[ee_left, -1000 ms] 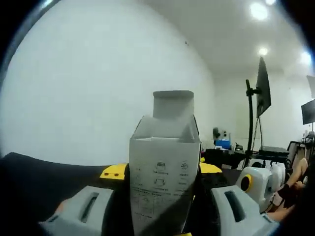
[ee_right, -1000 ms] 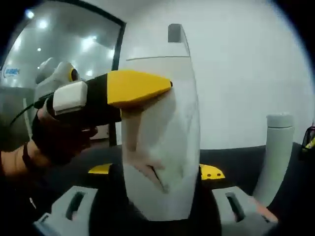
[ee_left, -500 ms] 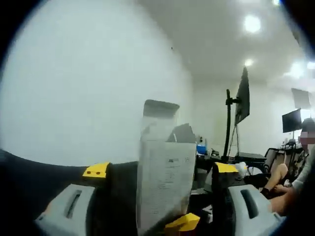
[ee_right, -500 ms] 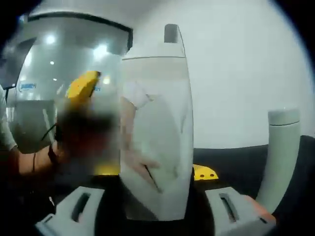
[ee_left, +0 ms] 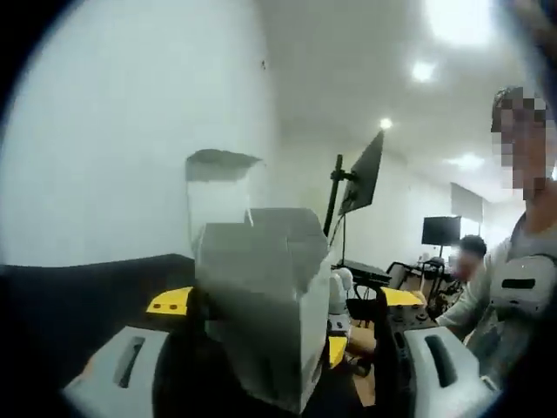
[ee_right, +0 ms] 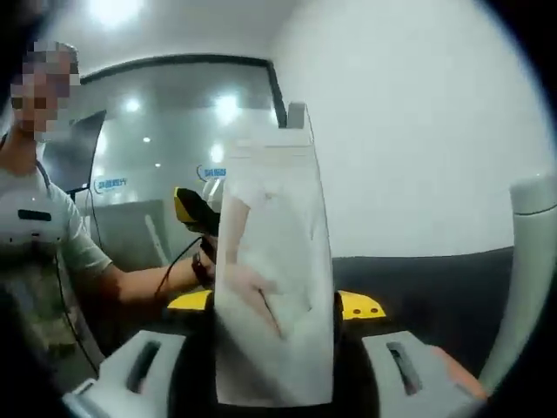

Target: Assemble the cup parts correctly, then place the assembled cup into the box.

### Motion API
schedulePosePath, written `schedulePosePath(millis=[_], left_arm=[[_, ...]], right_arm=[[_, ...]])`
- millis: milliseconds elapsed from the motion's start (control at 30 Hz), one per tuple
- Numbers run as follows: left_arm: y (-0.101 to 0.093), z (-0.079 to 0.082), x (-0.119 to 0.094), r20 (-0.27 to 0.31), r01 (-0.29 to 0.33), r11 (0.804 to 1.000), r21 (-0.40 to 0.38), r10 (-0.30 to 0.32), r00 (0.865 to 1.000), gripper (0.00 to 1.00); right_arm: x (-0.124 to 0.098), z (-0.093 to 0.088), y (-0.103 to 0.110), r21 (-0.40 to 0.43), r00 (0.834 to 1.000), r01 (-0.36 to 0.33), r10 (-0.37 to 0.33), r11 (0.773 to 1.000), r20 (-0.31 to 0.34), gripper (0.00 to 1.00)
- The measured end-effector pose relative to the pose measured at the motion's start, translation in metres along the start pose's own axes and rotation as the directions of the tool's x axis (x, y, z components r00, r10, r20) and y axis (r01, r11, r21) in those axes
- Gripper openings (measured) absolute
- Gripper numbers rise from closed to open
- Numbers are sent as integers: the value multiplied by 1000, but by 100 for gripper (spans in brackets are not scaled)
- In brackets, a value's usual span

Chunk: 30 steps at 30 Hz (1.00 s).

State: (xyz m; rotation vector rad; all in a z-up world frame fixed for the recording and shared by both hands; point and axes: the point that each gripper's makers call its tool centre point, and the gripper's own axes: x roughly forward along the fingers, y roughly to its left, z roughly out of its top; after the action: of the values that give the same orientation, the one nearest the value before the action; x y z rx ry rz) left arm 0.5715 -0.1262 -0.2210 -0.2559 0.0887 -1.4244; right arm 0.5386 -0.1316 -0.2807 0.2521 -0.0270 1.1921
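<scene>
Box (ee_right: 271, 279) upright, flap topmost, gripped by right claw (ee_right: 271, 348); left claw's (ee_left: 278, 357) grip unclear.

No legible text; blurred blue logo (ee_right: 111, 185) on the glass wall (ee_right: 157, 174).

Between our left jaws we see a matt grey cardboard box (ee_left: 257, 296); between our right, a smooth white box (ee_right: 274, 270), faintly glossy.
</scene>
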Motion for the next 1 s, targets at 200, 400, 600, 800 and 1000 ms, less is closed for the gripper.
schedulePosePath(millis=[200, 400, 600, 800, 1000], left_arm=[[1, -6, 0, 11, 56, 998, -12, -56, 998, 52], [-5, -5, 0, -6, 103, 995, 1, -103, 995, 51], [-1, -6, 10, -73, 41, 992, 121, -32, 997, 50], [6, -5, 14, -68, -26, 970, 240, 44, 997, 49], [20, 9, 9, 30, -120, 947, 298, 116, 993, 49]], right_arm=[[6, -24, 6, 33, 997, -57, 59, 998, -46, 50], [3, -21, 4, 54, 989, -140, 142, 989, -29, 50], [6, -30, -8, 13, 984, -139, 139, 990, -111, 51], [-1, -30, -34, -44, 989, 6, -12, 999, -146, 48], [-26, -6, -33, -150, 983, 92, -114, 984, -142, 50]])
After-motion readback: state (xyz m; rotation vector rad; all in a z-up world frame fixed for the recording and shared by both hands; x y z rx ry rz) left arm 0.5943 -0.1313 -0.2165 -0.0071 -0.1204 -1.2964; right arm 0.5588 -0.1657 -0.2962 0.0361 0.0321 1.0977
